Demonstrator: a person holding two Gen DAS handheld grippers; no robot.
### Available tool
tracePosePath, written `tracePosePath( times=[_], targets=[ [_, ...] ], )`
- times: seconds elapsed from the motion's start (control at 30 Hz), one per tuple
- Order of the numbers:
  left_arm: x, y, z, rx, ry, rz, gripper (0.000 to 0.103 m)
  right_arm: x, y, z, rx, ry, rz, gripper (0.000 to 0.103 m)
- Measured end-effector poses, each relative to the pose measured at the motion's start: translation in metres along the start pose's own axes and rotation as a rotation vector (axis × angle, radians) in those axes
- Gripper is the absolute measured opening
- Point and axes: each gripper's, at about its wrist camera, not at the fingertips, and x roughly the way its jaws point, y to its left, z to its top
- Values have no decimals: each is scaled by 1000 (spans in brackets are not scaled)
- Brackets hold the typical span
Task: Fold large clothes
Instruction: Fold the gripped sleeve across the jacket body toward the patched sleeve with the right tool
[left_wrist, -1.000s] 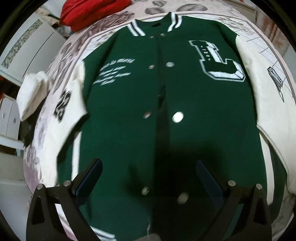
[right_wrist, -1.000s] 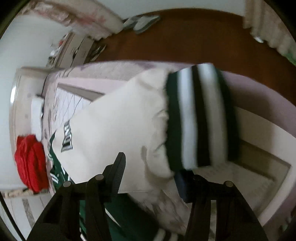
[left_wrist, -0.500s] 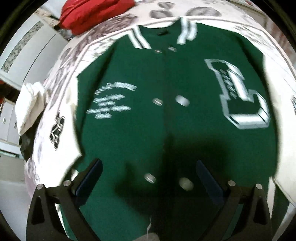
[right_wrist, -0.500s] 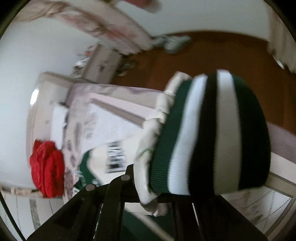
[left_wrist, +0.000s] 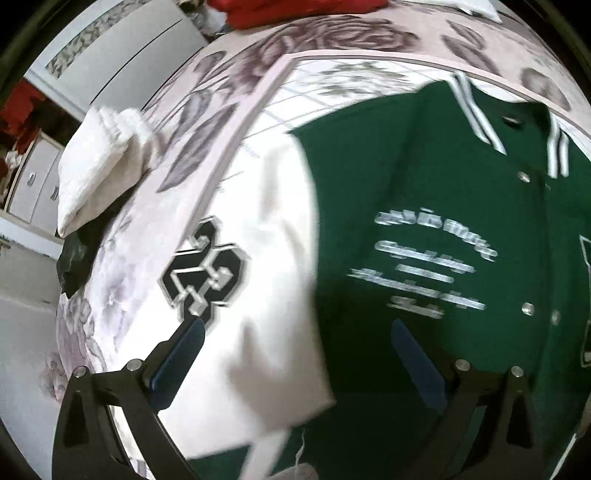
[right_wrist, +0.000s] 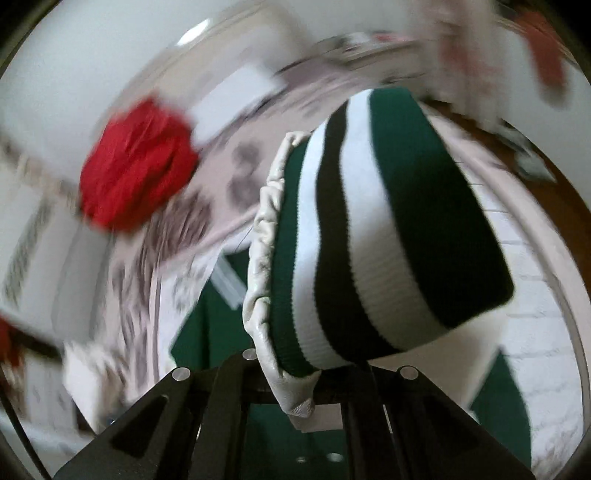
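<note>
A green varsity jacket (left_wrist: 424, 229) with cream sleeves lies front up on a bed. Its cream sleeve (left_wrist: 236, 280) carries a black-and-white patch. My left gripper (left_wrist: 295, 354) is open and empty, hovering above the seam between that sleeve and the green body. My right gripper (right_wrist: 314, 369) is shut on the other sleeve's end, just below the green-and-white striped cuff (right_wrist: 376, 229), and holds it lifted above the green jacket body (right_wrist: 207, 332).
The bed has a floral bedspread (left_wrist: 236, 96). A red garment (right_wrist: 136, 166) lies at the head of the bed. A folded white cloth (left_wrist: 99, 162) sits at the bed's edge beside white cabinets (left_wrist: 33, 184). Brown floor (right_wrist: 546, 173) lies beyond.
My left gripper has swung left from the jacket's middle to its sleeve with the patch. My right gripper closed on the striped cuff's sleeve end and lifted it, swinging toward the jacket body.
</note>
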Motion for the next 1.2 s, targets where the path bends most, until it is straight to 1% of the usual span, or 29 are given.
tracePosePath(
  times=[0.03, 0.07, 0.13, 0.17, 0.2, 0.23, 0.3, 0.33, 0.4, 0.43, 0.47, 0.5, 0.53, 0.57, 0.6, 0.63, 0.67, 0.73, 0.77, 0.8, 0.83, 0.87, 0.9, 0.93, 1.0, 1.07, 1.1, 1.17, 1.2],
  targets=[
    [2, 7, 0, -8, -2, 3, 103, 27, 31, -9, -72, 50, -2, 7],
    [4, 17, 0, -19, -4, 6, 103, 41, 46, -26, -110, 69, 4, 7],
    [9, 39, -3, -49, -2, 8, 103, 95, 98, -49, -223, 171, 11, 7],
    [11, 46, -5, -64, 2, 14, 103, 111, 108, -63, -246, 209, 18, 7],
    [16, 59, -8, -87, 9, 20, 103, 138, 128, -81, -287, 275, 24, 7],
    [19, 65, -11, -102, 16, 22, 103, 151, 132, -95, -311, 302, 28, 7],
    [27, 83, -19, -136, 35, 32, 103, 188, 151, -125, -380, 376, -5, 8],
    [31, 89, -22, -148, 46, 34, 103, 194, 145, -140, -393, 392, -10, 8],
    [37, 102, -33, -175, 72, 28, 103, 210, 152, -158, -434, 460, -8, 20],
    [37, 106, -37, -185, 78, 25, 103, 212, 152, -159, -432, 489, 22, 26],
    [37, 110, -42, -192, 84, 18, 103, 210, 150, -158, -412, 514, 75, 34],
    [36, 114, -47, -200, 93, 6, 103, 201, 147, -157, -377, 546, 143, 45],
    [34, 116, -50, -206, 98, 0, 103, 188, 140, -154, -334, 568, 206, 52],
    [31, 119, -54, -213, 104, -10, 103, 177, 133, -152, -305, 570, 240, 63],
    [27, 120, -57, -217, 110, -27, 103, 155, 117, -146, -255, 550, 280, 65],
    [21, 119, -58, -218, 112, -44, 103, 142, 104, -141, -227, 535, 281, 65],
    [15, 116, -59, -216, 110, -58, 103, 126, 85, -137, -191, 509, 252, 65],
    [4, 107, -55, -203, 95, -81, 103, 93, 32, -130, -113, 448, 137, 66],
    [1, 101, -52, -193, 85, -91, 103, 80, 6, -129, -86, 425, 59, 66],
    [-3, 90, -46, -173, 71, -97, 103, 70, -25, -130, -71, 413, -58, 66],
    [-3, 80, -42, -153, 62, -99, 103, 65, -49, -133, -65, 400, -106, 66],
    [-3, 71, -38, -135, 53, -100, 103, 61, -83, -140, -56, 408, -226, 66],
    [-2, 59, -32, -112, 41, -99, 103, 58, -115, -145, -46, 429, -306, 66],
    [-1, 46, -26, -88, 35, -99, 103, 59, -137, -153, -30, 454, -347, 66],
    [4, 21, -16, -41, 20, -98, 103, 65, -173, -166, -8, 499, -355, 66],
    [10, 3, -8, -6, 19, -89, 103, 80, -192, -176, -48, 548, -388, 65],
    [15, -8, -4, 12, 15, -76, 103, 86, -197, -178, -60, 540, -393, 59],
    [23, -23, 1, 42, 16, -49, 103, 88, -209, -176, -6, 453, -401, 49],
    [26, -29, 2, 53, 14, -32, 103, 82, -227, -174, 102, 385, -379, 44]
  ],
)
